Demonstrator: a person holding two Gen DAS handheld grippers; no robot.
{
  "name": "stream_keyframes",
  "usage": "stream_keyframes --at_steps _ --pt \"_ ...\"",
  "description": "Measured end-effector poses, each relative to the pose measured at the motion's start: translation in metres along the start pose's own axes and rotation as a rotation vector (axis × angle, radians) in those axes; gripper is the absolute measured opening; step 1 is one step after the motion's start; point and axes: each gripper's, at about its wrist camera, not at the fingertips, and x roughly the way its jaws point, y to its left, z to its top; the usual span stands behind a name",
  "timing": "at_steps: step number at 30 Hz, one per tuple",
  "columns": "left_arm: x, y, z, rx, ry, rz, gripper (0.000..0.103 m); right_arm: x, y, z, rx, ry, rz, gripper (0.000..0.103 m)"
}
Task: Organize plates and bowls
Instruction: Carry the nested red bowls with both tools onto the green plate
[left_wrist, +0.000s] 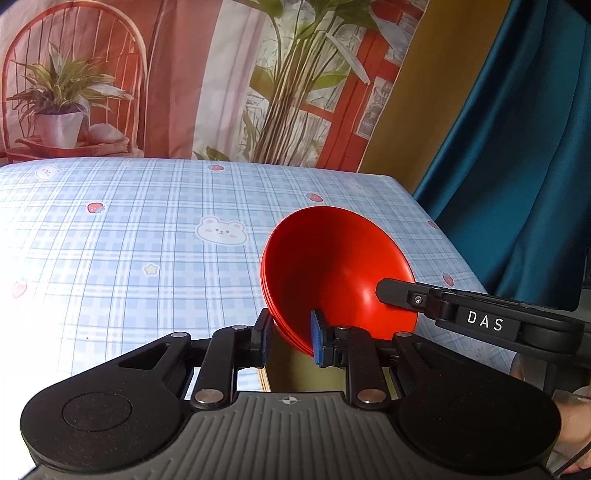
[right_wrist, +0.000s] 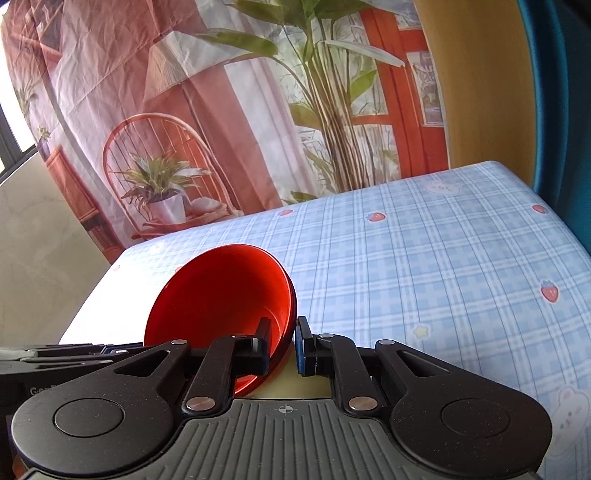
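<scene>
A stack of red bowls (left_wrist: 332, 266) is tilted on edge above the near edge of the blue checked table (left_wrist: 147, 240). My left gripper (left_wrist: 291, 339) is shut on the stack's near rim, one finger inside and one outside. My right gripper (right_wrist: 282, 345) is shut on the opposite rim of the same red bowls (right_wrist: 221, 295). The right gripper's finger (left_wrist: 399, 291) shows inside the bowl in the left wrist view. Both grippers hold the stack off the cloth.
The tablecloth (right_wrist: 424, 258) carries bear and strawberry prints. A printed backdrop (left_wrist: 221, 74) of a chair and plants hangs behind the table. A teal curtain (left_wrist: 517, 147) hangs at the right. A pale yellow-green object (left_wrist: 303, 373) lies below the bowls.
</scene>
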Motion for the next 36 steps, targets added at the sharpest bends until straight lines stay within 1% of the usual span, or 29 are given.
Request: stream_keyframes --at_steps 6,19,26,36 --pt "-0.009 -0.002 -0.017 -0.018 0.009 -0.01 0.023 -0.013 0.004 -0.014 -0.015 0.015 -0.007 0.012" --pt "-0.025 -0.008 -0.042 -0.002 0.034 -0.024 0.024 -0.033 0.011 -0.039 -0.032 0.042 -0.029 0.012" --pt "-0.015 -0.004 -0.052 -0.029 0.077 -0.053 0.025 -0.036 0.009 -0.045 -0.034 0.052 -0.046 0.011" --pt "0.003 -0.001 -0.056 -0.037 0.115 -0.057 0.025 -0.021 0.0 -0.051 -0.012 0.09 -0.062 0.011"
